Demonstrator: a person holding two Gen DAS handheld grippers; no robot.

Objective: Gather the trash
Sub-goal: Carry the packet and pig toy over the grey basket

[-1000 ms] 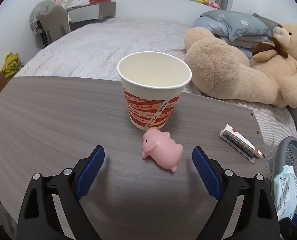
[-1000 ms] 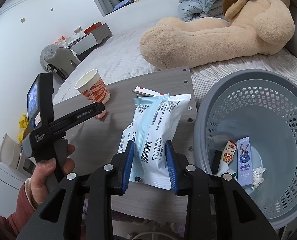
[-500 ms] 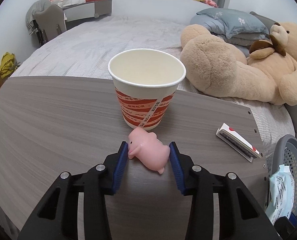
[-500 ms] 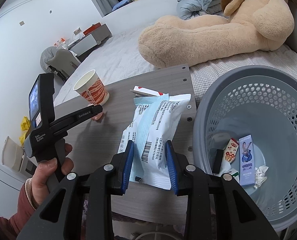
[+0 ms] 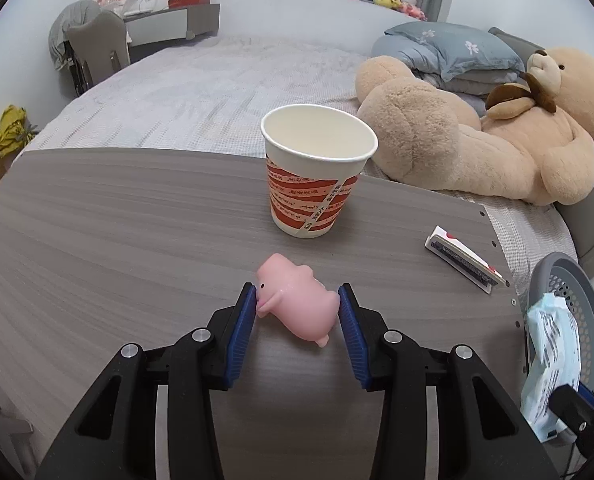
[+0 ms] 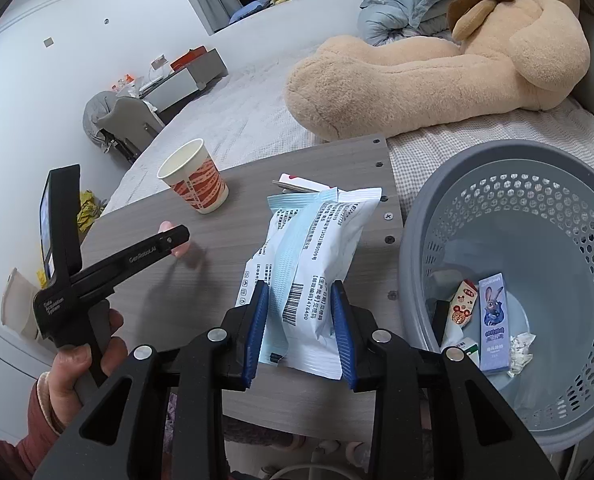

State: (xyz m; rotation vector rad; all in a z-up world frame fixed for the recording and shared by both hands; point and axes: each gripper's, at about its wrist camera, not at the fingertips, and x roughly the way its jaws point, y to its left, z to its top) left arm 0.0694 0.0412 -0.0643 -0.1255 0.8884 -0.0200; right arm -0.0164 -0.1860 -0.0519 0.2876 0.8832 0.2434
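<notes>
The left gripper [image 5: 297,306] has its blue pads clamped on a pink pig toy [image 5: 293,304], one pad at the snout and one at the rump, with the pig held just over the grey wood-grain table [image 5: 117,220]. Beyond the pig, toward the table's far edge, stands an upright paper cup [image 5: 317,172] with red bands, apart from the toy. A small white and red box [image 5: 465,258] lies flat near the table's right edge.

The right gripper [image 6: 299,328] is closed on a white and light-blue plastic packet [image 6: 309,260] printed with a barcode, held above the table's right side, beside the rim of a grey perforated basket [image 6: 509,168]. In the basket's bottom lie a blue carton with a rabbit picture [image 6: 495,322], a small red and white wrapper [image 6: 463,306] and a crumpled scrap [image 6: 519,348]. A hand [image 6: 81,356] grips the left gripper's handle. A large tan teddy bear [image 5: 477,140] lies on the bed past the table.
</notes>
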